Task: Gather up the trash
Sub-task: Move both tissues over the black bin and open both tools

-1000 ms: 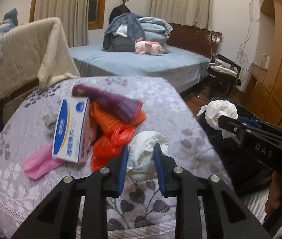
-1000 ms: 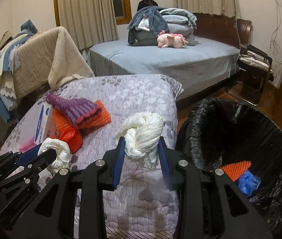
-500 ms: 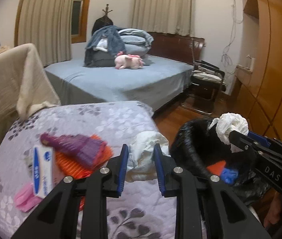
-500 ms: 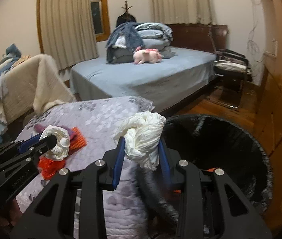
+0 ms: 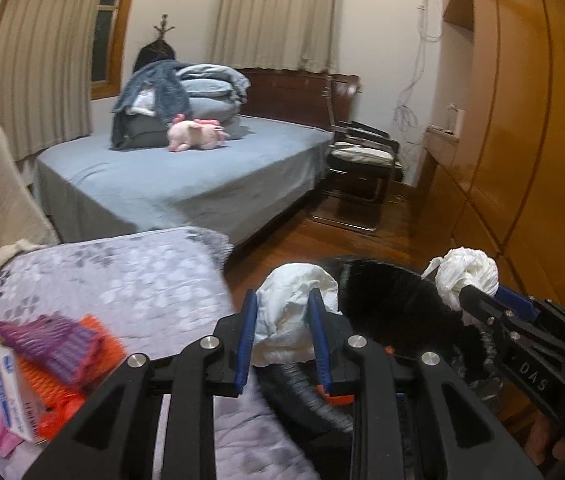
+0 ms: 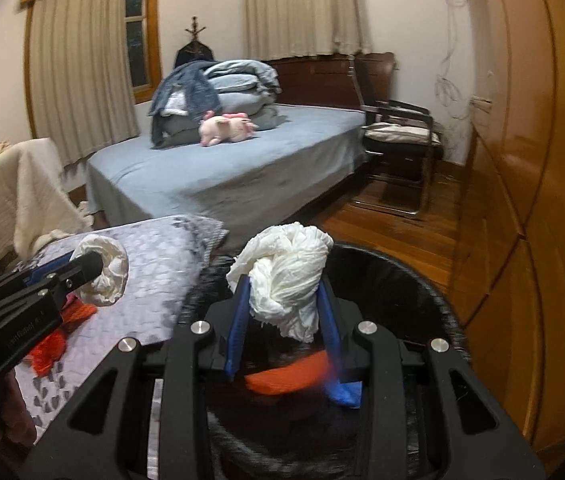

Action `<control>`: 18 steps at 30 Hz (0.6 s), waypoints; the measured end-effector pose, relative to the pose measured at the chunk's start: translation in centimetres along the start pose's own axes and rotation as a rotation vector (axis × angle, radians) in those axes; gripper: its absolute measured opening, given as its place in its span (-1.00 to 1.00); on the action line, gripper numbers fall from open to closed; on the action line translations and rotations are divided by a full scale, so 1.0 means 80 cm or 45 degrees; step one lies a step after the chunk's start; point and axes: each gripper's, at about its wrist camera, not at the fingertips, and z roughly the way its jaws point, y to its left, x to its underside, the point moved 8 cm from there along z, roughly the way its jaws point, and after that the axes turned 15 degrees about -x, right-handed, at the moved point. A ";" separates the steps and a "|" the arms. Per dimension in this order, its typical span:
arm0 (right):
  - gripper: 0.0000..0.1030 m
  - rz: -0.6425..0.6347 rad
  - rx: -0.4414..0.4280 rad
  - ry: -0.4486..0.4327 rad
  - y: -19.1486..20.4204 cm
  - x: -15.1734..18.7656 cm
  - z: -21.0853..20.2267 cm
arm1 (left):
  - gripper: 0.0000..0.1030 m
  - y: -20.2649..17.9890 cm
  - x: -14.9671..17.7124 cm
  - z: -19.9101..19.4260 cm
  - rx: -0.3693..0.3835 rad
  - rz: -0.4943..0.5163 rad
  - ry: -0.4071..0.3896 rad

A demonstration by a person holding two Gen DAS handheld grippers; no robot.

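The left gripper (image 5: 282, 320) is clamping a crumpled white wad (image 5: 294, 312) between its blue-padded fingers (image 5: 247, 332), the jaws drawn in tight against the paper. It is hanging at the near right edge of the lavender bedspread (image 5: 122, 276), with the wad sitting just over the left rim of the black-lined trash bin (image 5: 382, 300).

The right gripper (image 6: 284, 312) is pinching a knotted white plastic bag (image 6: 286, 272), its fingers (image 6: 238, 320) closed narrowly on the bundle's lower part while the twisted top is bulging above them. This bundle is hanging over the open mouth of the trash bin (image 6: 402, 280). Inside the bin, an orange scrap (image 6: 286, 376) and a blue scrap (image 6: 342, 392) are lying on the black liner, blurred in the right wrist view.

In the left wrist view the right gripper (image 5: 466, 296) is showing at the right with its bag (image 5: 466, 276) over the far side of the bin. In the right wrist view the left gripper (image 6: 94, 268) is showing at the left with its wad (image 6: 106, 276) above the bedspread (image 6: 154, 264).

Farther left on the bedspread, a purple knit piece (image 5: 50, 344) is lying on orange mesh (image 5: 54, 384), touching a white and blue box (image 5: 10, 396), with a pink item (image 5: 0, 436) just beside the box's near end. Beyond, a blue bed (image 5: 170, 184) is carrying folded bedding (image 5: 178, 104) and a pink plush toy (image 5: 198, 136). A chair (image 5: 362, 160) is standing at the bed's right, near a wooden wardrobe (image 5: 530, 140).
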 end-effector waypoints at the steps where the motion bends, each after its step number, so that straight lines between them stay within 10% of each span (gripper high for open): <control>1: -0.36 0.006 0.019 0.003 -0.009 0.002 0.001 | -0.49 -0.012 -0.001 0.004 0.020 0.009 0.005; 12: -0.29 0.076 0.126 0.061 -0.089 0.034 0.014 | -0.49 -0.100 -0.005 0.050 0.121 0.073 0.070; 14: 0.22 0.082 0.157 0.083 -0.097 0.041 0.019 | -0.43 -0.115 -0.002 0.059 0.152 0.093 0.096; 18: 0.60 0.080 0.198 0.093 -0.107 0.053 0.020 | 0.32 -0.124 0.004 0.064 0.196 0.100 0.132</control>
